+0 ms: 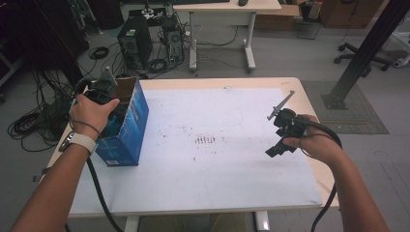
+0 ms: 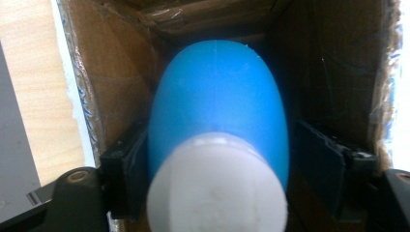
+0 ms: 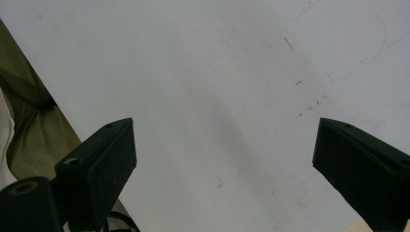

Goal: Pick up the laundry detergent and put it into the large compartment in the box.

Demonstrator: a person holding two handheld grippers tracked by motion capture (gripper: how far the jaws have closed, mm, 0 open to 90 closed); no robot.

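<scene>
While my left gripper (image 1: pixel 107 104) reached down into the open top of the blue cardboard box (image 1: pixel 126 131) at the table's (image 1: pixel 232 193) left edge, its jaws stood parted on either side of the blue bottle (image 2: pixel 217 106) with the white cap (image 2: pixel 216 186) inside; the right pad stood clear, and whether the left pad touched I could not tell. Over at the right, my right gripper (image 1: pixel 279 145) hung above the bare white tabletop, jaws spread wide on nothing.

Wood table (image 1: pixel 309 104) w/ white sheet (image 1: pixel 217 145); blue box (image 1: pixel 126 130) stands on left edge.
</scene>
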